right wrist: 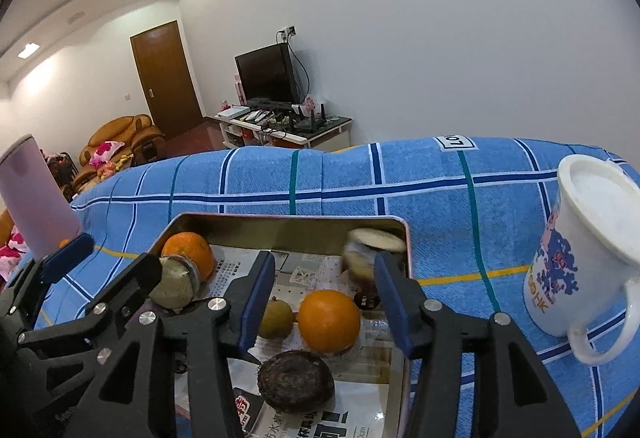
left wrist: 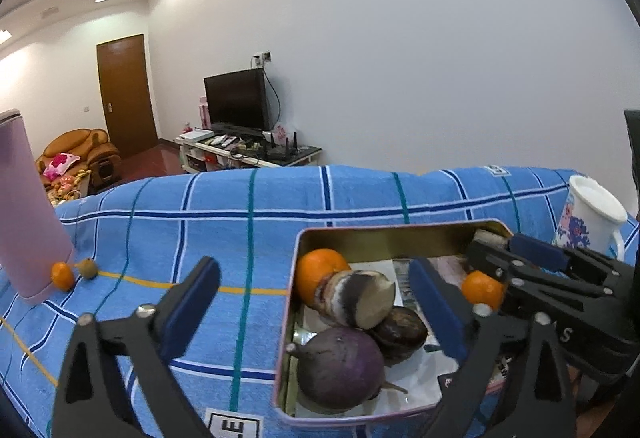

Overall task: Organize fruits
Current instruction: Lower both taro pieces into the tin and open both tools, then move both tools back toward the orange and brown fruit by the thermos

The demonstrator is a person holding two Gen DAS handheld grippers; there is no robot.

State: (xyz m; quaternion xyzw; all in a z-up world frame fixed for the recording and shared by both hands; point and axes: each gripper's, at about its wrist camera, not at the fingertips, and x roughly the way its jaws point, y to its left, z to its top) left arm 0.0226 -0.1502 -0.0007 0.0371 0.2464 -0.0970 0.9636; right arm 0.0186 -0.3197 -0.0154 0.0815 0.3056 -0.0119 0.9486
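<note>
A shallow metal tin [left wrist: 384,232] [right wrist: 288,224] lined with paper sits on a blue plaid cloth. It holds a big orange [left wrist: 320,272] [right wrist: 190,250], a cut pale root [left wrist: 360,298], a purple round fruit [left wrist: 340,366], a dark fruit [left wrist: 400,330] [right wrist: 296,380], a small orange [right wrist: 329,320] [left wrist: 480,288] and a small brown fruit [right wrist: 275,319]. My right gripper [right wrist: 324,298] is open over the tin, its jaws either side of the small orange. My left gripper [left wrist: 316,314] is open, straddling the tin's left wall. A small orange [left wrist: 63,275] and a brown fruit [left wrist: 87,267] lie on the cloth.
A tall pink cylinder [left wrist: 24,210] [right wrist: 36,198] stands at the left next to the loose fruits. A white printed mug [right wrist: 588,254] [left wrist: 588,218] stands right of the tin. The cloth-covered surface ends at its far edge; a TV stand and sofa lie beyond.
</note>
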